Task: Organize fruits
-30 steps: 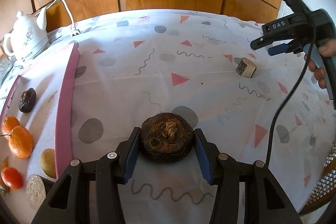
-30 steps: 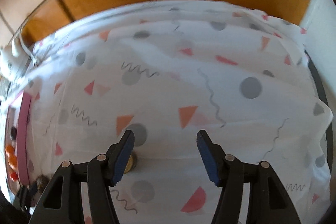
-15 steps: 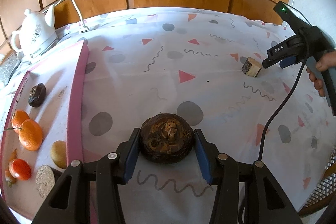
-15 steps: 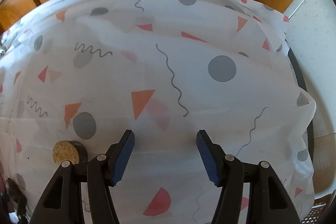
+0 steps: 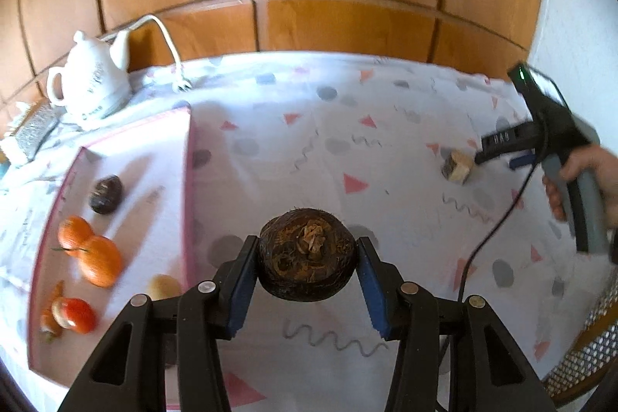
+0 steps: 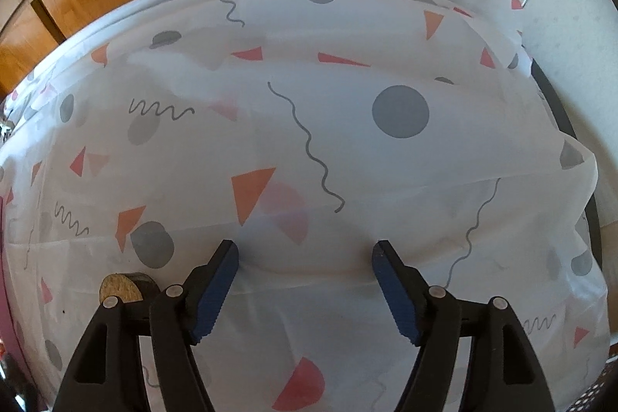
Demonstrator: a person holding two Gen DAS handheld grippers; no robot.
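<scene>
Left wrist view: the left gripper (image 5: 307,259) has its jaws clamped on a round dark-brown husky fruit with a tan fibrous centre (image 5: 307,255), lifted above the patterned white cloth on the counter (image 5: 309,149). To its left lies a pink-rimmed white tray (image 5: 188,188) holding 2 oranges (image 5: 92,253), with bare cloth spreading right. A hand (image 5: 591,176) tilts the right gripper down beside a small cut tan-faced fruit piece (image 5: 457,167).

Right wrist view: the right gripper (image 6: 305,257) hangs steeply over the cloth, its jaws having just widened, nothing between them; the fruit piece (image 6: 119,290) lies outside its left finger.
</scene>
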